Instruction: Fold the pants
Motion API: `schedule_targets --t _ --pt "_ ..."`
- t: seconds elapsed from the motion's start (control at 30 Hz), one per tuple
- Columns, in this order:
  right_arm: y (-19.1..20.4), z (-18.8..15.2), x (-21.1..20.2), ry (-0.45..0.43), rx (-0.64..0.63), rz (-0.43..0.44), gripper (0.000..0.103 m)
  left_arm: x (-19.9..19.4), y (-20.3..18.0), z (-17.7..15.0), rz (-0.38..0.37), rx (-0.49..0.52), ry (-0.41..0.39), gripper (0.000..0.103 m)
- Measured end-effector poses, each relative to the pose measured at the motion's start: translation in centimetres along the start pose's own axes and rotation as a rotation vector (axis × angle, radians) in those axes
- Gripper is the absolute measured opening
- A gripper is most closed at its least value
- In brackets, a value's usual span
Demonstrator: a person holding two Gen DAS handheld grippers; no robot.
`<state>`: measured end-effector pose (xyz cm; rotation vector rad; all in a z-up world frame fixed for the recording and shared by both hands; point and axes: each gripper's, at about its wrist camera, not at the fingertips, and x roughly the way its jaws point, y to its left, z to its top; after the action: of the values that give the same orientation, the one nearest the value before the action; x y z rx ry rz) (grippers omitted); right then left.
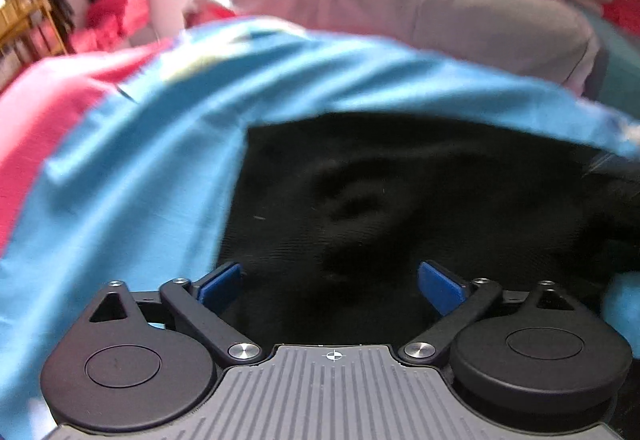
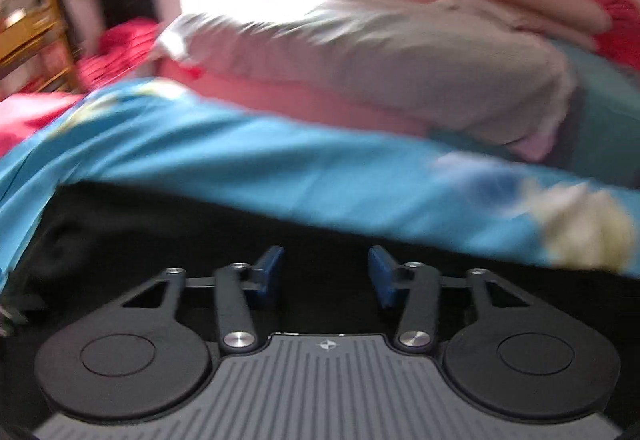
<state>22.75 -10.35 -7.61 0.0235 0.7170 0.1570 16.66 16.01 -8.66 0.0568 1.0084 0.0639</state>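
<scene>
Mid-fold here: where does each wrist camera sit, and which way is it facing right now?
Left wrist: behind the open left gripper, facing forward and down at the black pants on the blue sheet.
Right wrist: behind the open right gripper, low over the pants, facing across the sheet.
Shared: pants, sheet, grey pillow.

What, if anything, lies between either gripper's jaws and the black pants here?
Nothing visible. In each wrist view the black pants lie directly ahead of the open jaws of the left gripper and right gripper, spread on the blue sheet. The grey pillow sits well beyond them.
</scene>
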Motion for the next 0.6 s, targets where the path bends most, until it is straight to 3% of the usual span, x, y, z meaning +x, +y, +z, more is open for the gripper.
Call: schedule_targets --t 0.03,0.17,0.27,0.37,0.47,0.53,0.6 --pt "-1.0 0.0 -1.1 -0.018 0.018 0.003 0.060 1.4 -0.3 0.1 0.016 0.006 0.037 0.103" --pt "-3.5 -2.9 -4.3 0.011 -0.030 -0.011 0.061 1.9 0.5 -0.2 0.010 -0.015 0.019 0.103" --pt "-6.8 -4.6 -2.6 0.074 -0.024 -0.041 0.060 1.9 0.2 0.6 0.024 -0.033 0.045 0.103" --pt "-9.8 -3.3 -2.8 0.013 0.081 -0.075 0.055 0.3 -0.9 2.3 0.026 -0.043 -0.019 0.103" --pt "-11.2 -2.7 -5.2 -0.070 0.165 -0.075 0.061 -0.1 -2.9 3.9 -0.022 -0.034 -0.089 0.103" --pt "-11.5 -3.4 -5.9 -0.035 0.135 -0.087 0.062 1.6 -4.3 4.8 -0.040 -0.028 -0.059 0.103" --pt "-12.4 -4.7 -5.6 0.028 0.083 -0.089 0.059 4.8 -5.3 5.0 -0.015 -0.018 0.035 0.103"
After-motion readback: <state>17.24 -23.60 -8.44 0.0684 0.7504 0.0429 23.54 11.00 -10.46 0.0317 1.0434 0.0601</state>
